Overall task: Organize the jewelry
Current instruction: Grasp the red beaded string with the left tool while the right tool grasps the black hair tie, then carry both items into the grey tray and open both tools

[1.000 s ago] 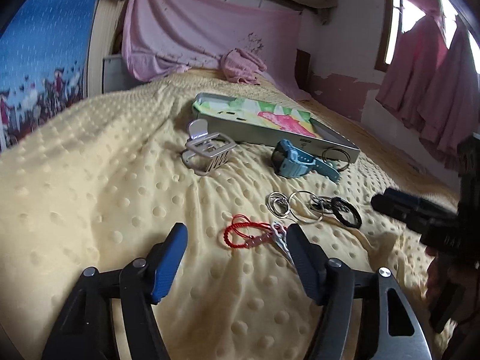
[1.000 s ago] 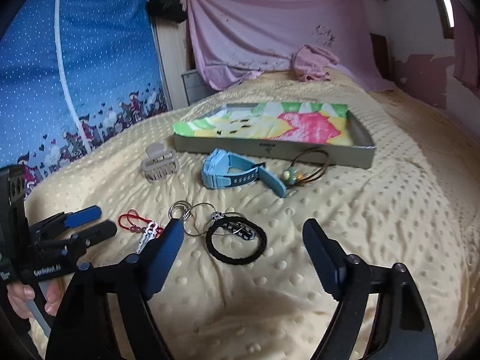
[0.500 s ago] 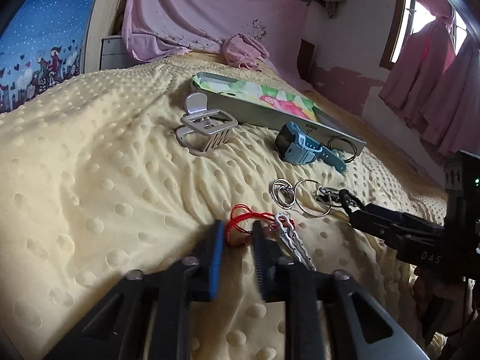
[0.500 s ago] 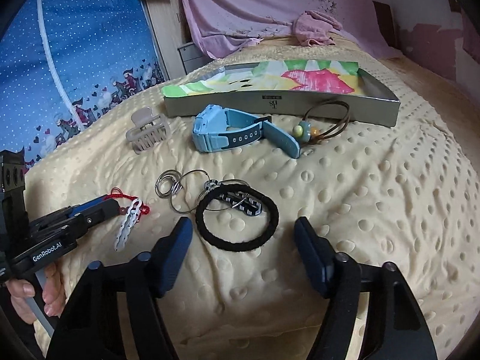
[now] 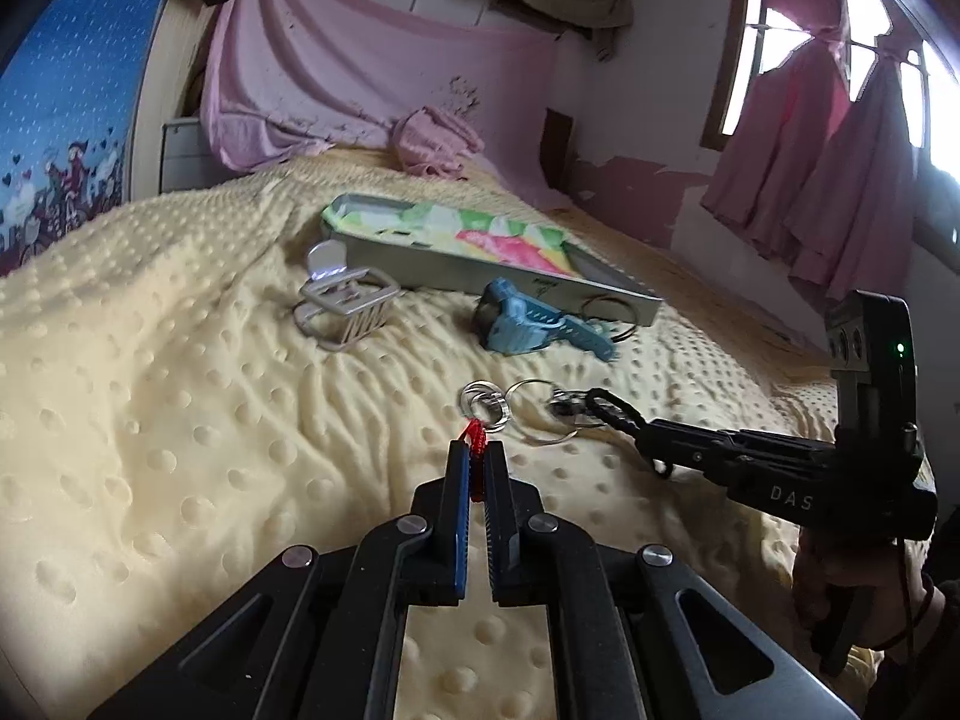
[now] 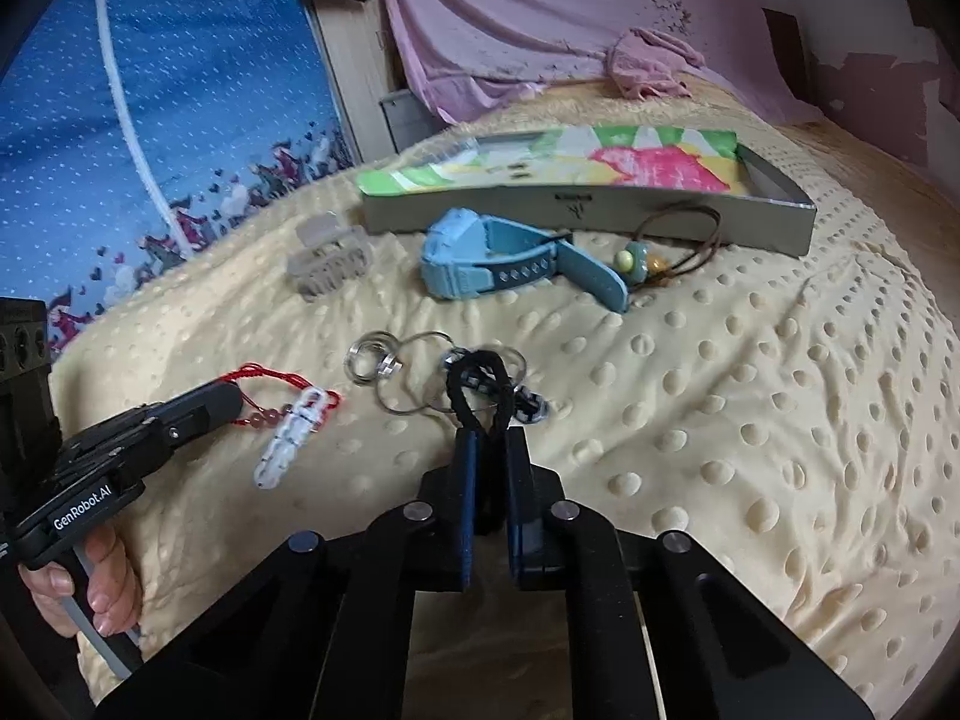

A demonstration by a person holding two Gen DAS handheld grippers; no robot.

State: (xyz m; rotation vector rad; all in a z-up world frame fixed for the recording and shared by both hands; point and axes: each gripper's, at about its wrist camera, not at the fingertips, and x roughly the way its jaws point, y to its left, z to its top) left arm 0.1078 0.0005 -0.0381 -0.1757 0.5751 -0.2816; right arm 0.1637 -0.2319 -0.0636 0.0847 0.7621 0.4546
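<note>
Yellow bed blanket [image 6: 750, 360]: tray [image 6: 774, 213] at far edge, unfilled. Both grippers now clamped, spread a second ago: left gripper [image 5: 475, 468] pinching red cord bracelet [image 6: 264, 375], right gripper [image 6: 487, 450] pinching black hair tie [image 6: 480, 372], mid-blanket. Lift next, probably.

red cord bracelet [image 5: 477, 447]: in the left wrist view only a short red loop shows past the pinching fingers; its beads and white charm are hidden behind them.
black hair tie [image 6: 480, 387]: its near end is hidden between the right gripper [image 6: 487, 441] fingers.
metal rings [image 6: 414, 369]: the tie overlaps them (their number cannot be told).
left gripper [image 5: 474, 456]: its body is cut off by the near edge.
colourful tray [image 6: 591, 213]: the small mark on its near wall is too blurred to read.
hair claw [image 6: 330, 258]: blurred in the right view.
</note>
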